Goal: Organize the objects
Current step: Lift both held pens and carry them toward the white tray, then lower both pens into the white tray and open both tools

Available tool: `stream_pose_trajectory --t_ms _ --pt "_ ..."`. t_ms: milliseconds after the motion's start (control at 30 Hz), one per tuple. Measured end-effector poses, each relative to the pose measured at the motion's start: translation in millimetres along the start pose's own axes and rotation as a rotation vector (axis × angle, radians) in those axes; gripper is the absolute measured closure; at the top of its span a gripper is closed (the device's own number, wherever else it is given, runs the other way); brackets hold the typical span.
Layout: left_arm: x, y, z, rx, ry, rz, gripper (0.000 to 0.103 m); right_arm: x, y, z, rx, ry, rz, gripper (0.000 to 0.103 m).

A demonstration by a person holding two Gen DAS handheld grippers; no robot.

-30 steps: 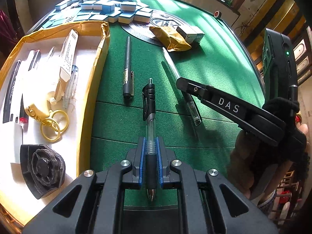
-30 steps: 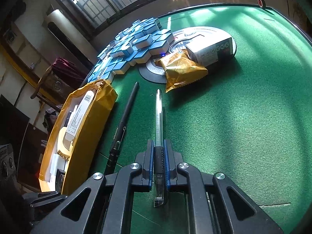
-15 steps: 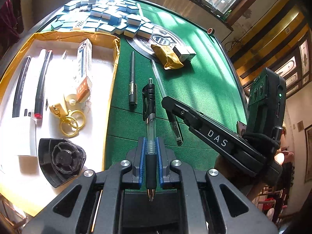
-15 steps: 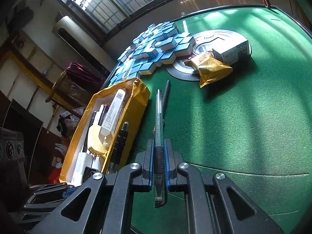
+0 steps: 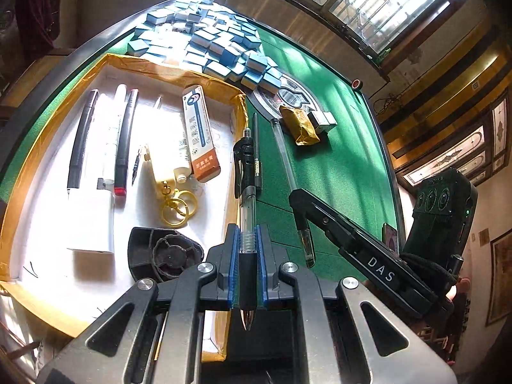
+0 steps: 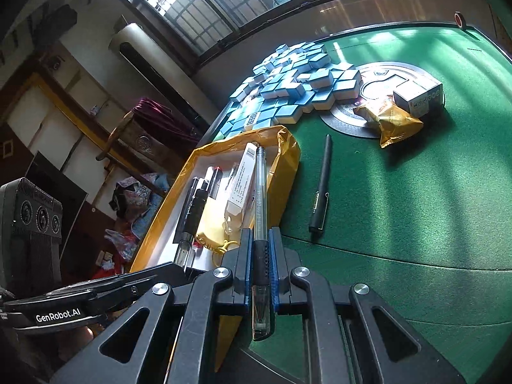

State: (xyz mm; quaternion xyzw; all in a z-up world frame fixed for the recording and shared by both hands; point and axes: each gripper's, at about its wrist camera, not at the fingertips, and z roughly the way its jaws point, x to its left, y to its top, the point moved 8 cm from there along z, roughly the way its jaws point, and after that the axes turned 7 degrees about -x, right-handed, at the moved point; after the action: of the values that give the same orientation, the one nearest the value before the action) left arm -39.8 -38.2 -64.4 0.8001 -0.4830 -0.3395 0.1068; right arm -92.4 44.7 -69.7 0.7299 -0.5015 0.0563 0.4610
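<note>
My left gripper [image 5: 248, 257] is shut on a clear retractable pen with a black clip [image 5: 244, 176], held above the right wall of the yellow-rimmed white box [image 5: 236, 118]. My right gripper [image 6: 259, 252] is shut on a clear stick pen with a black grip [image 6: 260, 188], held over the box's near right edge [image 6: 288, 147]. The right gripper and its pen [image 5: 283, 150] also show in the left wrist view at right. A black capped pen [image 6: 321, 188] lies on the green felt [image 6: 416, 208] beside the box; it also shows in the left wrist view [image 5: 256, 147].
The box holds several pens [image 5: 80, 140], a long carton [image 5: 200, 134], a white bottle, gold key rings [image 5: 177, 206], a white block and a black fan-like part [image 5: 163, 252]. Blue mahjong tiles [image 6: 288, 83], a gold packet [image 6: 388, 115] and a small box [image 6: 419, 96] lie farther back.
Both grippers rose and moved left toward the box with their pens. The left pen now hangs over the box's right wall; the right pen now overlaps the box's edge.
</note>
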Motion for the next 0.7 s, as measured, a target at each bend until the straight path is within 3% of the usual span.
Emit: stream_pose_trajectory --t_ms 400,700 --pt "51 26 -22 -0.075 0.059 -0.079 0.094 32 -5 20 0.036 0.031 -0.052 0.094" --pt "84 42 -14 -0.082 0.113 -0.118 0.094 59 -4 46 0.068 0.046 -0.105 0.094"
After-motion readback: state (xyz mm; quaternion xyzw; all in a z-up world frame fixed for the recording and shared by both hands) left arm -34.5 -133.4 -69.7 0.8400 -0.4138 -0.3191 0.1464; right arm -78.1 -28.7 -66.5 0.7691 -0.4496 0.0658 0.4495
